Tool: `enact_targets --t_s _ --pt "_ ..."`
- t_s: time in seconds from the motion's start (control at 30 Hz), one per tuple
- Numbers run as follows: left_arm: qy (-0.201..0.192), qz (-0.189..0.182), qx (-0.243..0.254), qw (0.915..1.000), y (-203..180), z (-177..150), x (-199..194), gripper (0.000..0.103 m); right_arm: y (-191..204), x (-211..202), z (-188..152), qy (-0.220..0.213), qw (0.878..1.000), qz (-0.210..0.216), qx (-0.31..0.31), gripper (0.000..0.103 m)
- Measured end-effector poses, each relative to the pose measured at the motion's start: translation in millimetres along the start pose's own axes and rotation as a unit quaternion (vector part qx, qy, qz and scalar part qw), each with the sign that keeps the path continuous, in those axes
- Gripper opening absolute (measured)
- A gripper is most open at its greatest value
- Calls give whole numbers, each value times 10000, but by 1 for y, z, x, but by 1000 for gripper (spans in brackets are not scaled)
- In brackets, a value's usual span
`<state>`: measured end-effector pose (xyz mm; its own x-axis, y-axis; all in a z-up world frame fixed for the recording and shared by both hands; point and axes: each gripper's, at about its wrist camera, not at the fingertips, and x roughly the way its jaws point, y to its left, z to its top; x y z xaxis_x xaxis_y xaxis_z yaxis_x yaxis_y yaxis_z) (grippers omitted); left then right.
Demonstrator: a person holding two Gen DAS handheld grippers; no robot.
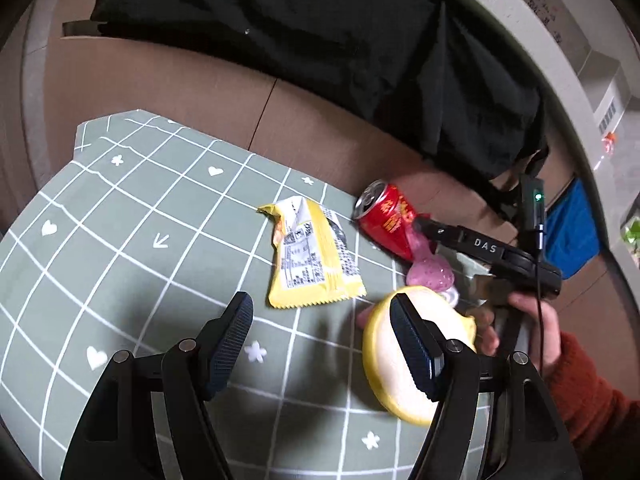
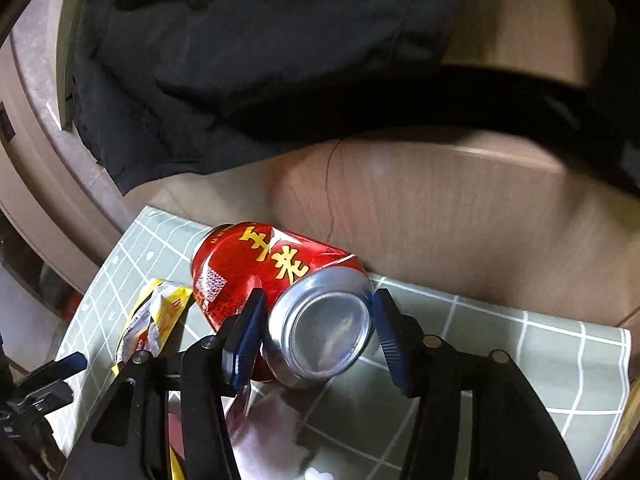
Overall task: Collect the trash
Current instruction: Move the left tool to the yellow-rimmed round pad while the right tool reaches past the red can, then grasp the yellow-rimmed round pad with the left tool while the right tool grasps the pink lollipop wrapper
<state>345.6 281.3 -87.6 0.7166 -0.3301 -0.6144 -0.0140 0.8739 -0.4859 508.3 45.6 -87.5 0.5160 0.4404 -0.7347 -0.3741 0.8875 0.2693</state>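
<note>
A sage-green cloth [image 1: 132, 216] with a white grid, hearts and flowers covers the near part of the worktop [image 1: 192, 92] — bare wood-grain boards beyond it, joined by a dark seam. A black fabric heap [image 1: 304, 32] lies across the far side. At the right edge stand pale cabinets [image 1: 600, 80] and something blue [image 1: 572, 228] — dim indoor light throughout.

Black two-finger left gripper [image 1: 322, 344] with ribbed blue pads [image 1: 232, 344] and silver pivot screws; at 3 o'clock, the right gripper [image 1: 420, 222] (lettered "DAS", green light, thin black cable) beside a rust-orange knitted sleeve [image 1: 592, 396].
</note>
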Motion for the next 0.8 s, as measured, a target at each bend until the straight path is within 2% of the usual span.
enact_targets --t_s 0.1,0.23,0.4,0.43,0.47,0.5,0.57,0.67,0.7,0.73,0.8 --pt "14 -96 -127 9999 1 -7 -3 71 1 -10 -7 120 9992 367 -55 50" --pt "1 -55 -66 10000 -6 -17 -3 71 3 -47 -33 63 9991 264 -326 50" --pt "93 -356 -80 9993 -31 -30 -1 71 -14 -104 -57 -301 9991 286 -36 49" --pt "88 -372 -76 9992 -37 -32 -1 71 -16 -115 -62 -384 9990 245 -10 39" --pt "79 -353 -72 9993 -41 -35 0 71 -21 -123 -65 -447 9988 204 -29 23" --pt "65 -299 -76 9995 -45 -38 1 71 -22 -130 -69 -480 9988 60 -84 17" --pt "50 -165 -152 9997 -49 -41 2 71 -26 -138 -71 -558 9983 -152 -122 18" --pt "14 -73 -316 9995 -49 -45 -2 71 -33 -141 -70 -468 9989 -85 -11 18" --pt "-4 -84 -335 9994 -50 -46 -5 71 -33 -146 -72 -517 9986 -69 -7 21" --pt "-34 -70 -318 9995 -52 -48 -10 71 -33 -152 -75 -551 9985 -63 -47 32" --pt "-59 -10 -264 9996 -54 -51 -17 71 -26 -163 -81 -636 9975 -63 -299 45"
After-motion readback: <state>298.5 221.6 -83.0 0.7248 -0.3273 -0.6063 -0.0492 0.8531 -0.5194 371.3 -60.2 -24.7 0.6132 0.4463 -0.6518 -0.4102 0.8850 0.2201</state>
